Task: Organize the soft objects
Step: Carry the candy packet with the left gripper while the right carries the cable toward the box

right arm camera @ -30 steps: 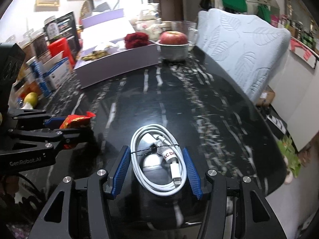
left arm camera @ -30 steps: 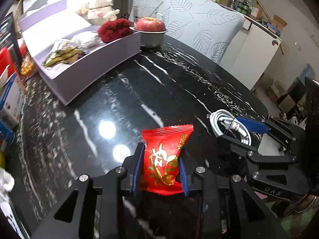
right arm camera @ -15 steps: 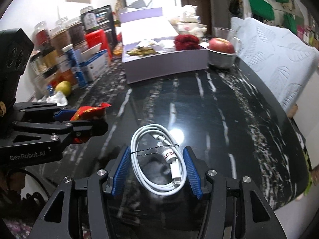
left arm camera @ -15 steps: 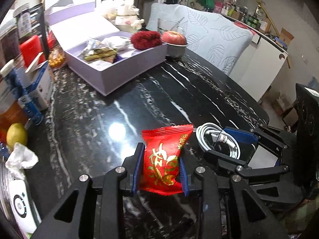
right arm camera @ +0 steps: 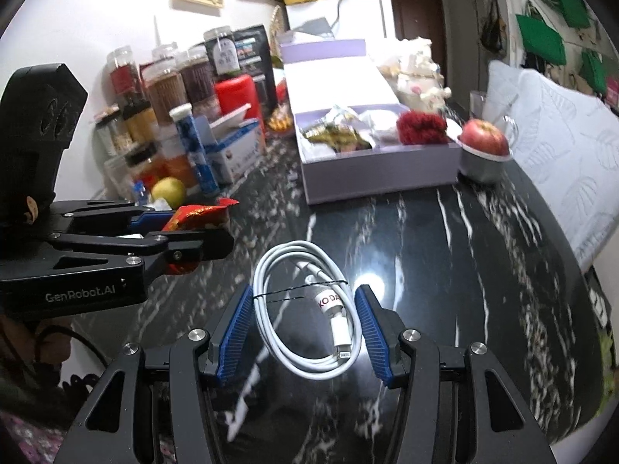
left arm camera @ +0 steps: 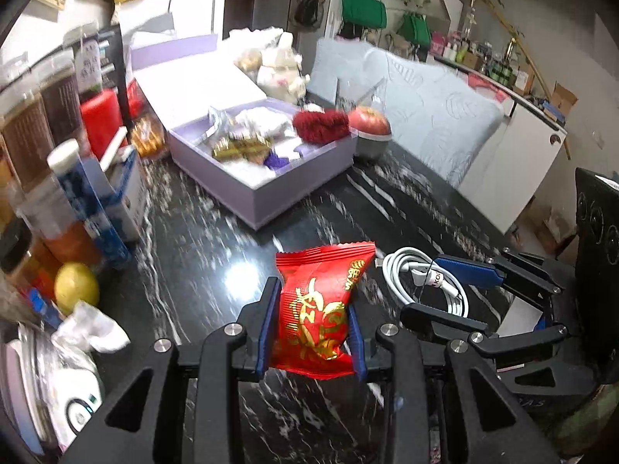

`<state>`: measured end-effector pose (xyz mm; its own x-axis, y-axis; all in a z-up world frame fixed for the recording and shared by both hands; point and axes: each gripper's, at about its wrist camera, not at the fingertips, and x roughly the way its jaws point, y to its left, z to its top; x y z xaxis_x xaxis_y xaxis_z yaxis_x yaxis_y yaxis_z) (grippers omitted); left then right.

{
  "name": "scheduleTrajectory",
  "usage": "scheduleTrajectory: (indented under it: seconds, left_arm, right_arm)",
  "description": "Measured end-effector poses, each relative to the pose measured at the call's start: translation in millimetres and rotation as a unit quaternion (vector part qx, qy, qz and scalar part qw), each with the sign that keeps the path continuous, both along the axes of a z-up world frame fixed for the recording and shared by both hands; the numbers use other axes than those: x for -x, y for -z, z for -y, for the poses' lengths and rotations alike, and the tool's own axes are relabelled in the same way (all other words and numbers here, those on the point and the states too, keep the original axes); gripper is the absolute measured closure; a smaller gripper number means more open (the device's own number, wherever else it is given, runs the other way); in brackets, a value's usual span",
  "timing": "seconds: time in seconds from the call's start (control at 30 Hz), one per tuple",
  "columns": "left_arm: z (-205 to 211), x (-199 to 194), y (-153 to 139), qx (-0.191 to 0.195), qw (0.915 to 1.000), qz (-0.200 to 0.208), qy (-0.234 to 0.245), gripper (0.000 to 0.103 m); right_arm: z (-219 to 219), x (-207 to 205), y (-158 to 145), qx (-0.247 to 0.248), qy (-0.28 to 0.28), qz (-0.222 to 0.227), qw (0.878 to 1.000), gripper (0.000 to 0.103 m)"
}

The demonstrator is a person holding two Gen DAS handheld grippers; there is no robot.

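Now | left hand-held gripper [left arm camera: 312, 323] pinching crinkly red packet [left arm camera: 321, 309] | right hand-held gripper [right arm camera: 305, 323] clasping coiled white cable [right arm camera: 309, 309]

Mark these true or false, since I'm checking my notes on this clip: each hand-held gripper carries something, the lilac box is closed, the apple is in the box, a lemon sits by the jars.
1. The left hand-held gripper grips a red snack packet. True.
2. The right hand-held gripper holds a coiled white cable. True.
3. The lilac box is closed. False: its lid stands open, with a red fluffy item and wrapped snacks inside.
4. The apple lies in the box. False: it sits in a metal bowl beside the box.
5. A lemon sits by the jars. True.
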<state>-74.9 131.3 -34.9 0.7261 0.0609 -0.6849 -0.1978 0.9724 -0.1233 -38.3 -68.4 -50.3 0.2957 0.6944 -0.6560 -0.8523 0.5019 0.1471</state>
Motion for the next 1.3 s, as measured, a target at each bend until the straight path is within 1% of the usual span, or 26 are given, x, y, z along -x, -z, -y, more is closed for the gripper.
scheduleTrajectory:
  seconds: [0.13,0.27,0.4,0.53,0.7,0.93,1.1,1.3]
  left_arm:
    - [-5.6,-3.3,-21.6,-0.014,0.9995,0.029,0.001,0.072]
    - [-10.7,-9.7,-47.0,-0.027,0.9976,0.063,0.009,0.072]
    - [-17.7,-17.9,-70.3,-0.027,0.9953,0.090,0.023,0.072]
    - [-23.2,-24.3,-93.3,-0.053,0.9912,0.119,0.021,0.072]
    - [-34.0,-37.1,-115.3,-0.071,0.9872,0.142,0.018,0.072]
    - [-49.8,-67.0,-135.3,-0.089,0.9843,0.152,0.015,0.072]
    - [-62.5,-95.4,-144.2,-0.101,0.9837,0.149,0.010,0.072]
    - [-79.6,-131.1,-154.2,-0.107,0.9835,0.145,0.000,0.072]
  right_arm:
    - [-5.0,-5.1,-19.1,-0.015,-0.004,0.017,1.000,0.049]
    - [-9.4,-11.8,-44.8,-0.037,-0.007,0.040,0.998,0.049]
    - [-14.7,-15.6,-71.2,-0.057,-0.009,0.069,0.996,0.049]
    - [-22.0,-21.0,-95.7,-0.072,-0.016,0.095,0.993,0.049]
    - [-31.3,-27.1,-122.4,-0.081,-0.020,0.133,0.988,0.049]
    - [-49.8,-48.0,-149.2,-0.092,-0.027,0.154,0.983,0.049]
    - [-67.1,-71.5,-165.1,-0.097,-0.026,0.165,0.981,0.049]
    - [-89.9,-105.5,-178.5,-0.091,-0.016,0.174,0.980,0.049]
